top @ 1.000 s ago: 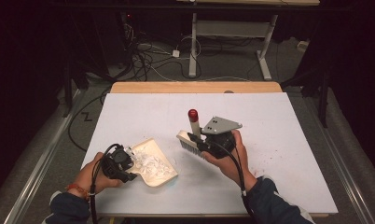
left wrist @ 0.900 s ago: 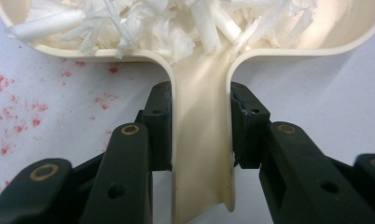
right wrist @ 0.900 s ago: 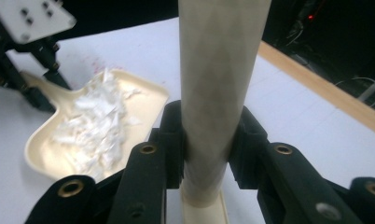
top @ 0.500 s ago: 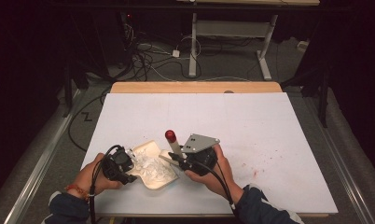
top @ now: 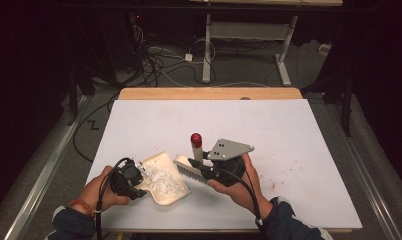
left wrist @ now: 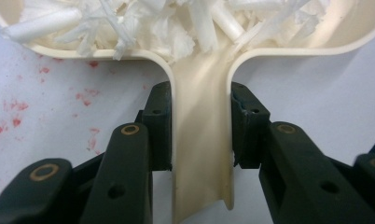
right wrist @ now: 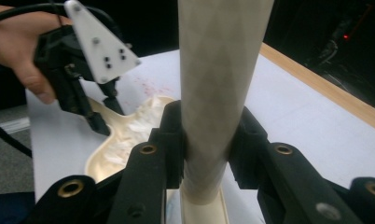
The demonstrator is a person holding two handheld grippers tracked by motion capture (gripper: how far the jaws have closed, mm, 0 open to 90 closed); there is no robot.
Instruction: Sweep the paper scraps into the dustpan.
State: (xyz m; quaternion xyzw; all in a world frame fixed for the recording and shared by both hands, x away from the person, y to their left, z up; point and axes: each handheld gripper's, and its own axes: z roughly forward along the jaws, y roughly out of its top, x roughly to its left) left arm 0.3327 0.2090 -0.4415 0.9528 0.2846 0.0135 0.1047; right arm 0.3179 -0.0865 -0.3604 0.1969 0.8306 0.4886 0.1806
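Note:
A cream dustpan [top: 161, 192] full of white shreds [top: 165, 179] lies on the white table [top: 249, 125] at front left. My left gripper [top: 141, 182] is shut on its handle [left wrist: 202, 140], and the shreds [left wrist: 176, 23] are piled in the pan ahead of the jaws. My right gripper [top: 201, 167] is shut on the pale handle [right wrist: 223, 70] of a brush [top: 189, 170] with a red tip [top: 195, 139]. Its bristles touch the pan's right edge. The right gripper view shows the dustpan [right wrist: 125, 135] and the left gripper [right wrist: 99, 112] beyond its own jaws.
Faint red specks [top: 289, 165] dot the table to the right of my hands. A wooden strip [top: 209, 93] runs along the far edge. Cables [top: 159, 60] and desk legs [top: 206, 45] stand on the dark floor behind.
The right gripper carried the brush left to the dustpan, then came back a little to the right. The left gripper and the dustpan stayed in place.

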